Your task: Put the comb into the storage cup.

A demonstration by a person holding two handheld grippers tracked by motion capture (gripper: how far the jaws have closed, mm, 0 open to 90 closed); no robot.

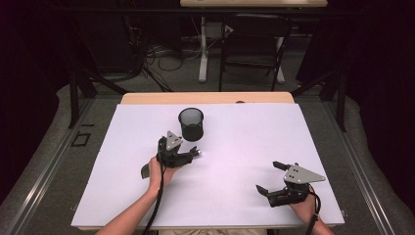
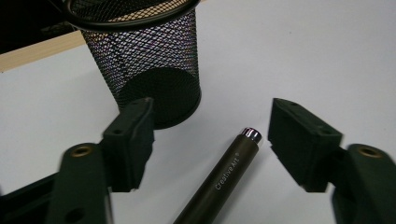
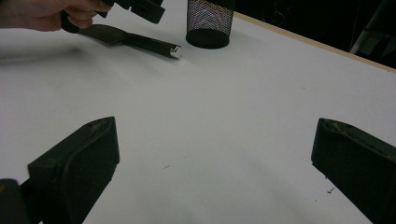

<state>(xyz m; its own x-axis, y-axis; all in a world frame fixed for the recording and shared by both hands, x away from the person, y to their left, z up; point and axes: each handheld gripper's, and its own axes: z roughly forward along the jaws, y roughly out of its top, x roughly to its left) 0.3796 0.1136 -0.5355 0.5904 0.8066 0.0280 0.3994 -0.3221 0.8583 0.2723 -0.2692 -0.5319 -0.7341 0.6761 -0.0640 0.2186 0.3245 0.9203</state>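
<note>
Left gripper view has the dark brush handle (image 2: 219, 179) lying flat on the white worktop (image 2: 299, 51), running up between the left gripper's (image 2: 210, 144) fingers (image 2: 128, 140), and those fingers stand apart from it on both sides, so nothing is gripped yet. The handle sits closer to the right-hand finger than to the other. That could be trouble: if the fingers close off-centre, one pad would meet the round barrel first and may roll or skid it sideways across the smooth sheet. Its chrome-tipped end points at the black mesh cup (image 2: 149, 60), which stands upright just beyond the fingertips. A forward nudge could knock the light cup over or push it along.

High view shows the left gripper (image 1: 188, 155) just in front of the mesh cup (image 1: 191, 124), mid-worktop, with bare white surface on every side. The right gripper (image 1: 268, 177) waits well apart near the near-right edge, fingers spread wide on nothing. The worktop's near edge is close behind that hand, so there's little room to draw back there. There's plenty of open sheet between the two hands.
</note>
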